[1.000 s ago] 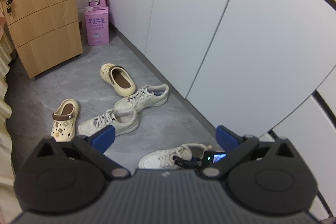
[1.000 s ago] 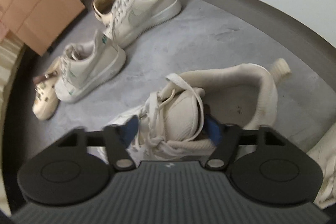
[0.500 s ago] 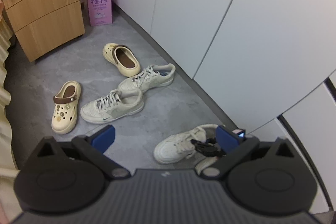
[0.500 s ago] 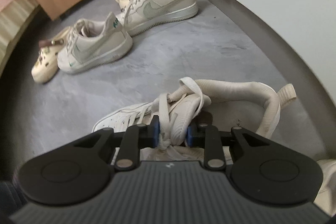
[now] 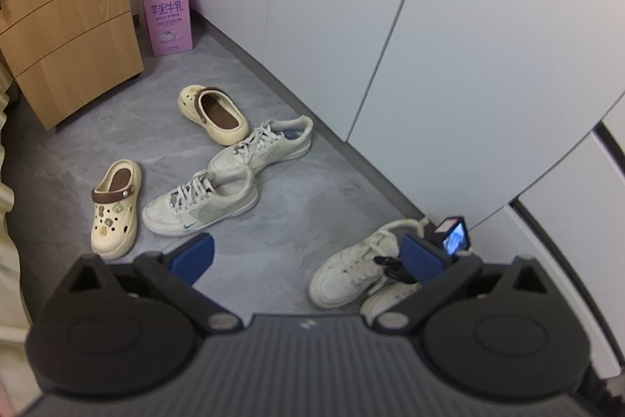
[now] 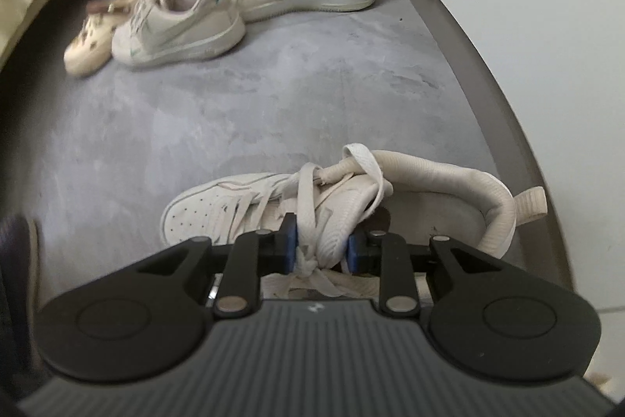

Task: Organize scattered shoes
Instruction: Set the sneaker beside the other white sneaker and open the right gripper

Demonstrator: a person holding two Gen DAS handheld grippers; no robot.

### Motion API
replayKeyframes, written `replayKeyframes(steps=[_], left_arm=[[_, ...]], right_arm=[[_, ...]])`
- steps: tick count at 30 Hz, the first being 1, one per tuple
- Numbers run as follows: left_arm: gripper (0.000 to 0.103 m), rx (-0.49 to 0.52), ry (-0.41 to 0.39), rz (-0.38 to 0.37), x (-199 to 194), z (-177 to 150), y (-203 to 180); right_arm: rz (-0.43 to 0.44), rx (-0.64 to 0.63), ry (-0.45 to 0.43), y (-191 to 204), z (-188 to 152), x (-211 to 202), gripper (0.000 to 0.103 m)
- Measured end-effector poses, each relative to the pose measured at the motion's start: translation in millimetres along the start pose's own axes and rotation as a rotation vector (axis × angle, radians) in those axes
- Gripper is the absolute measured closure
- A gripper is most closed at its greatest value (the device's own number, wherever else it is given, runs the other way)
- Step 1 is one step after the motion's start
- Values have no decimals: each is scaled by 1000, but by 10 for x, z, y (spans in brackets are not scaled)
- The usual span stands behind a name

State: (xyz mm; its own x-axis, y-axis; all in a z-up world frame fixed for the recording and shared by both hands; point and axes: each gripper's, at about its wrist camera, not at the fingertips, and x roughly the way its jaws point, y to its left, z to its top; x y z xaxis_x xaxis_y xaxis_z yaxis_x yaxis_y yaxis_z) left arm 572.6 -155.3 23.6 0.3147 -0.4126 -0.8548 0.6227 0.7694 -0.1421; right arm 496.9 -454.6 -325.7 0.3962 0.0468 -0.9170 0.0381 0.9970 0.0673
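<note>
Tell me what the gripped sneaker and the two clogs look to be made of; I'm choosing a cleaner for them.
The gripped sneaker looks like smooth off-white leather or synthetic leather: perforated toe, stitched panels, flat woven laces, padded fabric collar. The right gripper pinches its tongue. The clogs look like matte cream moulded foam or rubber, with vent holes, brown straps and brown footbeds. The exact materials can't be told.

— Where are we, a home or an office?

— We lean office: a wooden drawer pedestal with a lock stands beside plain white cabinet panels, on a grey floor.

— Yet we see shoes strewn about and a pink carton in the corner.

— So we cannot tell for sure.
</note>
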Motion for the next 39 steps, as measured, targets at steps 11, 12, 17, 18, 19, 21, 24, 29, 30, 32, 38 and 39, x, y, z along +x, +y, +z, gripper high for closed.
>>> replayKeyframes(steps=[11, 12, 17, 18, 19, 21, 24, 29, 30, 32, 38, 39], left_arm=[[0, -8, -10, -6, -53, 10, 20], [0, -7, -10, -8, -55, 8, 15], [0, -3, -16, -8, -79, 0, 10], [0, -4, -21, -10, -94, 2, 8], [0, -5, -25, -12, -106, 4, 5], [0, -5, -32, -14, -128, 11, -12], [0, -7, -34, -15, -133, 8, -25], [0, -15, -17, -2, -88, -10, 18], [0, -17, -14, 1, -79, -13, 36], [0, -22, -5, 5, -63, -18, 92], [0, -54, -3, -3, -79, -8, 241], [0, -60, -5, -7, -83, -2, 274]], right_arm=[[-88, 108, -31, -205, -154, -131, 66], [-94, 148, -47, -206, -175, -160, 62], [-143, 278, -258, -121, -301, -526, 24], [-144, 272, -291, -43, -310, -560, 21], [-145, 266, -323, 35, -318, -594, 21], [-161, 197, -333, 263, -316, -507, 21], [-201, 24, -280, 695, -288, -183, 21], [-266, -263, -187, 1415, -242, 358, 21], [-278, -321, -168, 1559, -233, 466, 22], [-303, -400, -140, 1719, -235, 622, 22], [-324, -317, -105, 1423, -249, 635, 21], [-288, -270, -110, 1333, -244, 602, 21]])
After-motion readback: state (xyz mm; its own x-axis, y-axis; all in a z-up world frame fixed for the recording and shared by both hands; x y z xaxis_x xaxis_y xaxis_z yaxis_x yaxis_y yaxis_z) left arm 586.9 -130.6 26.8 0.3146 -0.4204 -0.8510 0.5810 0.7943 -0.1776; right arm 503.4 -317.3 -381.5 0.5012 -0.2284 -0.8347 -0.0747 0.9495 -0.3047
